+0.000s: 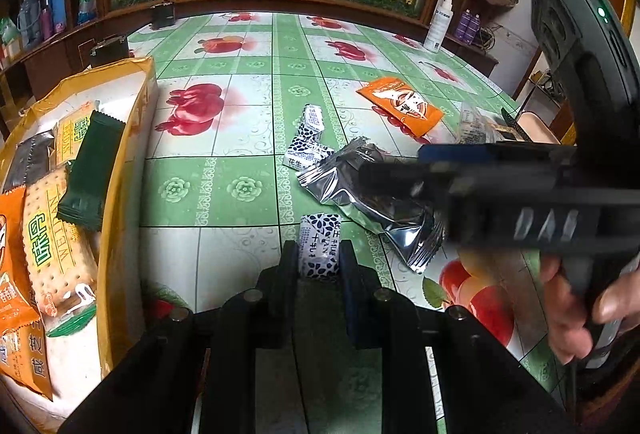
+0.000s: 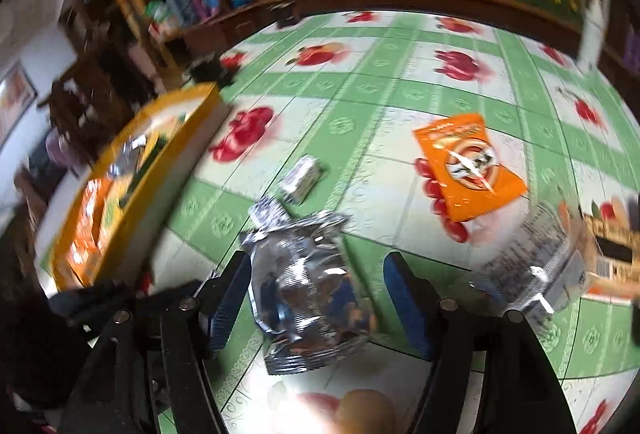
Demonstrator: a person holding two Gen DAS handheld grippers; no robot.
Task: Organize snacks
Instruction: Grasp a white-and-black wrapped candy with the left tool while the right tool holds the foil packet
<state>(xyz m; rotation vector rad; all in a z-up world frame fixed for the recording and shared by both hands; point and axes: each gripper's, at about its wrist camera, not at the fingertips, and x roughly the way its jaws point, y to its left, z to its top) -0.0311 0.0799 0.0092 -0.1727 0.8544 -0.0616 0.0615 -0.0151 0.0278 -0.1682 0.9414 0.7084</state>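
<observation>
A small candy (image 1: 319, 249) is pinched in the left gripper (image 1: 319, 266), low centre. The right gripper (image 2: 316, 304) is spread around the foil pack (image 2: 308, 286) on the bench (image 2: 360, 106). Slippery foil could be squeezed out sideways, or the candy dropped short of the box (image 1: 120, 170) at left.

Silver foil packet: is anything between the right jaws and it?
Nothing visible. The right gripper is open with its jaws on either side of the silver foil packet, not yet pressing it. The nearest small white candy lies just beyond the packet's far end, outside the jaws.
</observation>
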